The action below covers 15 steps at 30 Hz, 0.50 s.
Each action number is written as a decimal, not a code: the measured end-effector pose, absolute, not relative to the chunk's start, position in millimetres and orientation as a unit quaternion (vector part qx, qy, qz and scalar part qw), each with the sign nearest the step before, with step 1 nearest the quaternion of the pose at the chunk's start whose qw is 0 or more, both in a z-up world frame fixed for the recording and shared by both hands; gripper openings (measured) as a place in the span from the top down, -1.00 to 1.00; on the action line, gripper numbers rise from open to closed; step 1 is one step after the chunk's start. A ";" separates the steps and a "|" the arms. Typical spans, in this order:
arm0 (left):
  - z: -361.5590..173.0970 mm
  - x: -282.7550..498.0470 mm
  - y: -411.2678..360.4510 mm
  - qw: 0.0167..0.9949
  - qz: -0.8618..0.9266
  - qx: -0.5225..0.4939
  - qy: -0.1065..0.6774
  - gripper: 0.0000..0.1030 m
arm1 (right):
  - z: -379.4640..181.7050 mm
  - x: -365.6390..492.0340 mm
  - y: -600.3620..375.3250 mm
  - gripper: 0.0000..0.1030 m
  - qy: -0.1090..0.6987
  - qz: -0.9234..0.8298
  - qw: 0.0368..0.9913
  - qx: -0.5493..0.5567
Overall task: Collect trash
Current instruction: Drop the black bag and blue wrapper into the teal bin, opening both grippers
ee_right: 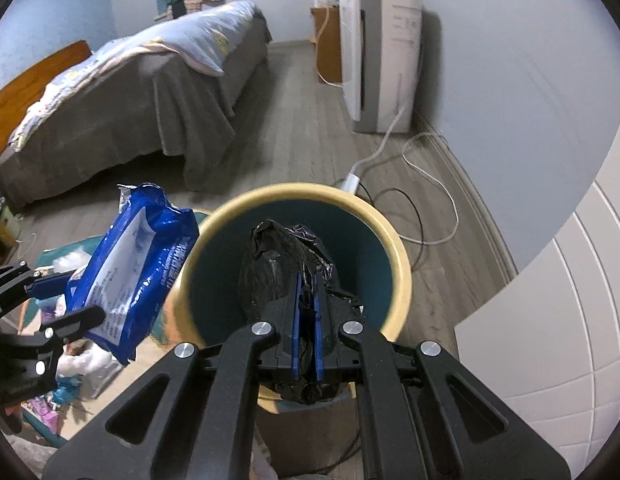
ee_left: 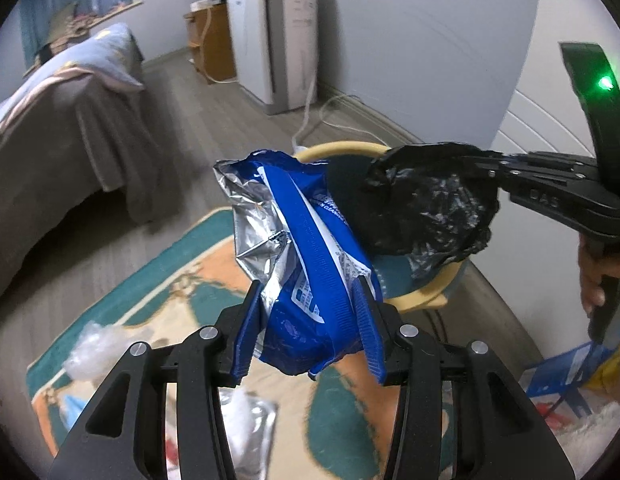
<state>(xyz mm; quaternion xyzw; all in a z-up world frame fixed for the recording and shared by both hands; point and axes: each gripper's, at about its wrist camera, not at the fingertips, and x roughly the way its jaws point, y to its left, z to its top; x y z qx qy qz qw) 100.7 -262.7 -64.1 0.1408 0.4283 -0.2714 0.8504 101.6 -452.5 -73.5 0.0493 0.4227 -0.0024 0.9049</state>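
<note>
Right wrist: right claw (ee_right: 305,312) pinches black bag (ee_right: 285,264) over bin (ee_right: 398,252); left claw (ee_left: 310,300) grips blue wrapper (ee_left: 310,256).

Blue wrapper (ee_left: 310,264) in left hand-held gripper (ee_left: 305,292)

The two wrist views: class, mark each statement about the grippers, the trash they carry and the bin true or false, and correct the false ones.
1. The left gripper holds a blue foil packet. True.
2. The right gripper is empty. False: it is shut on a crumpled black plastic bag.
3. The black bag hangs over the open bin. True.
4. The bin's rim is red. False: it is pale yellow.
5. The blue packet lies on the rug. False: it is held in the air.
</note>
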 end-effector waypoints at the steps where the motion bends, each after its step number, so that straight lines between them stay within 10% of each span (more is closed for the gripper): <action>1: -67.1 101.0 -268.6 0.848 -0.276 0.145 0.429 0.09 | -75.4 102.7 -452.9 0.91 0.425 -0.005 0.904 0.049; 6: -79.8 102.8 -294.6 0.840 -0.295 0.166 0.423 0.02 | -84.2 108.2 -456.6 0.77 0.432 -0.015 0.900 0.052; 15: -77.2 101.8 -294.8 0.851 -0.282 0.175 0.408 -0.55 | -82.6 102.2 -459.1 -0.24 0.426 -0.022 0.903 0.051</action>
